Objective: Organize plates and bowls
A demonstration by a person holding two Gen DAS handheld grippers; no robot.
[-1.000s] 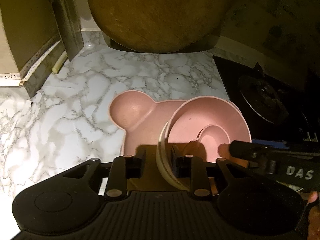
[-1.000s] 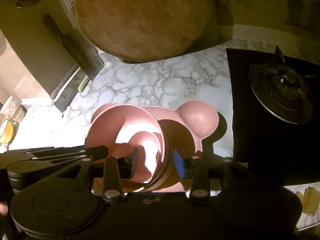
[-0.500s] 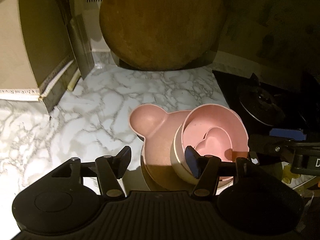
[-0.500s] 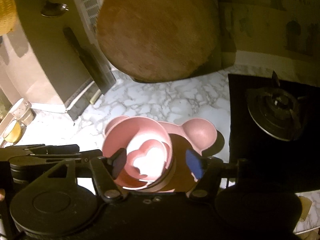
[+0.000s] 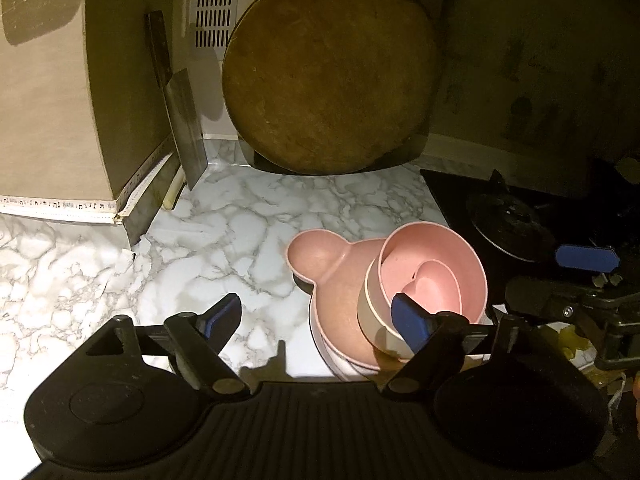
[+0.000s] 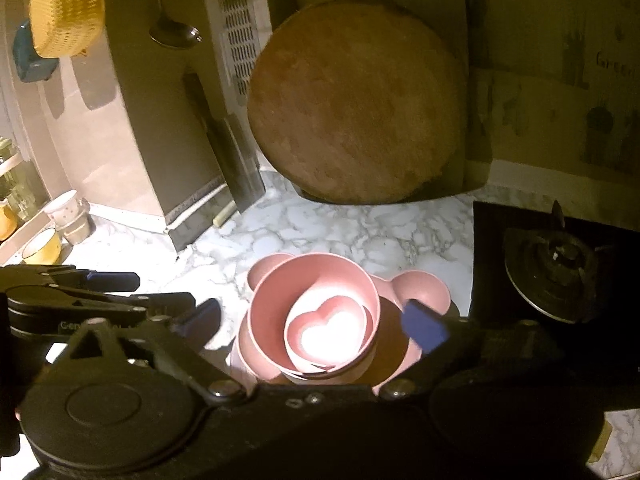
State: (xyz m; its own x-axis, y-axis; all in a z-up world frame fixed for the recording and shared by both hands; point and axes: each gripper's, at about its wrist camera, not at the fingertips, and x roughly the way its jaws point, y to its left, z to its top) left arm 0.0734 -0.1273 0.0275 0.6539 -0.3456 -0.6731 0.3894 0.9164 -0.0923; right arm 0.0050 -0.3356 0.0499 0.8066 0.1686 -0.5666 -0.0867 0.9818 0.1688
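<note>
A home kitchen: marble-patterned tabletop (image 5: 240, 232), gas hob burner (image 6: 556, 276), round wooden chopping board (image 5: 328, 68) against the wall, cleaver (image 5: 184, 120), hanging ladle (image 6: 174, 32), yellow strainer (image 6: 66, 8).

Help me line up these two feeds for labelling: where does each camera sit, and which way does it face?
Left wrist: sits on the left gripper, angled down at the white marble counter; the stacked pink bowls lie by its right-side finger; its jaws are opening on nothing; the right gripper intrudes at the right edge.
Right wrist: sits on the right gripper, looking down over the pink bowls; its jaws are opening astride the stack without touching; the left gripper shows at left.
Shared: bowls, counter, round wooden board, black gas burner.
</note>
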